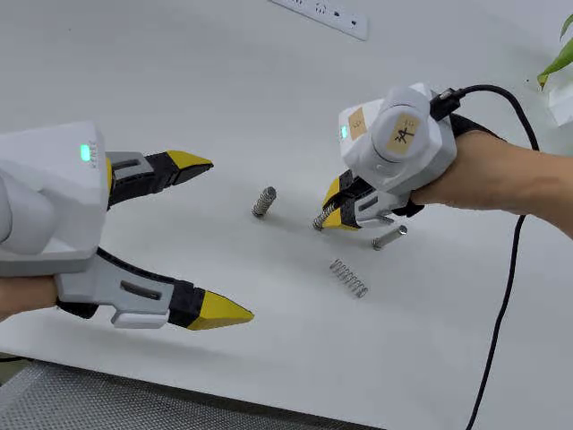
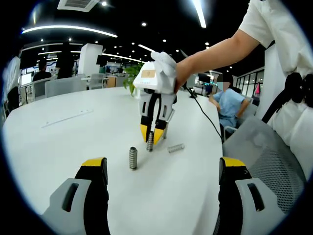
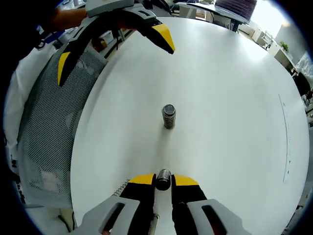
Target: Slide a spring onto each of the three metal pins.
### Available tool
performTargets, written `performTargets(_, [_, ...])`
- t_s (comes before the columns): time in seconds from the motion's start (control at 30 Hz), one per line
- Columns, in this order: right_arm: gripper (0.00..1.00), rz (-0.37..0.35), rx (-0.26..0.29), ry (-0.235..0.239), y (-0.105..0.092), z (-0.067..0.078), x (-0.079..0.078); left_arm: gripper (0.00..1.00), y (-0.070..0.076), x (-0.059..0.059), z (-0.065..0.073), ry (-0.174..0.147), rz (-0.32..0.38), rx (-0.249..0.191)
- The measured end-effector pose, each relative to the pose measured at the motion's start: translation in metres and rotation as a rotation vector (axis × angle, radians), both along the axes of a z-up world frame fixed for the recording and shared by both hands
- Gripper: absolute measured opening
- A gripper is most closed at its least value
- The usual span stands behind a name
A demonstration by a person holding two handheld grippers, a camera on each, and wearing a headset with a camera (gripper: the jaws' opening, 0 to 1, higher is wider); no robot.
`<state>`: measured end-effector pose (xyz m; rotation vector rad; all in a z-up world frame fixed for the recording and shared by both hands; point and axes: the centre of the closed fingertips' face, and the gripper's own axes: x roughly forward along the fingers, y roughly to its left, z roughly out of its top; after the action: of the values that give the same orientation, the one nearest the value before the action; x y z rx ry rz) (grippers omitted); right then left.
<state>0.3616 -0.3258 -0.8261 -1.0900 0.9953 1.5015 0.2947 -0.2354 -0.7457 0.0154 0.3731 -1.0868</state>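
Note:
On the white table (image 1: 179, 72), a pin with a spring on it (image 1: 263, 201) (image 2: 133, 157) (image 3: 168, 116) stands upright. My right gripper (image 1: 336, 215) (image 2: 151, 136) (image 3: 164, 181) is shut on a second spring-covered pin (image 1: 321, 218) (image 2: 150, 141) (image 3: 164, 178), held just above the table. A bare metal pin (image 1: 389, 236) lies right of that gripper. A loose spring (image 1: 348, 278) (image 2: 176, 147) (image 3: 122, 188) lies nearer me. My left gripper (image 1: 210, 237) (image 2: 161, 169) (image 3: 112, 49) hovers open at the left, holding nothing, its jaws wide apart.
A white power strip (image 1: 322, 13) lies at the table's far edge. A black cable (image 1: 510, 269) trails from my right gripper across the table. A plant (image 1: 557, 58) stands at the far right. A grey mesh chair (image 1: 72, 394) (image 3: 54, 122) sits beside the near edge.

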Motion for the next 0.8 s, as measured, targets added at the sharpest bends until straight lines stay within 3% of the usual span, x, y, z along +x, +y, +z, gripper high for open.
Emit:
performTargets(0.47, [0.15,-0.014,0.011,-0.002,0.000,0.004,-0.001,0.93,0.001,0.000,0.000,-0.003,-0.004,0.007])
performTargets(0.8, [0.23,-0.064,0.060,0.006,0.002,0.018,-0.002,0.93,0.002,-0.001,0.000,-0.001,-0.007,0.018])
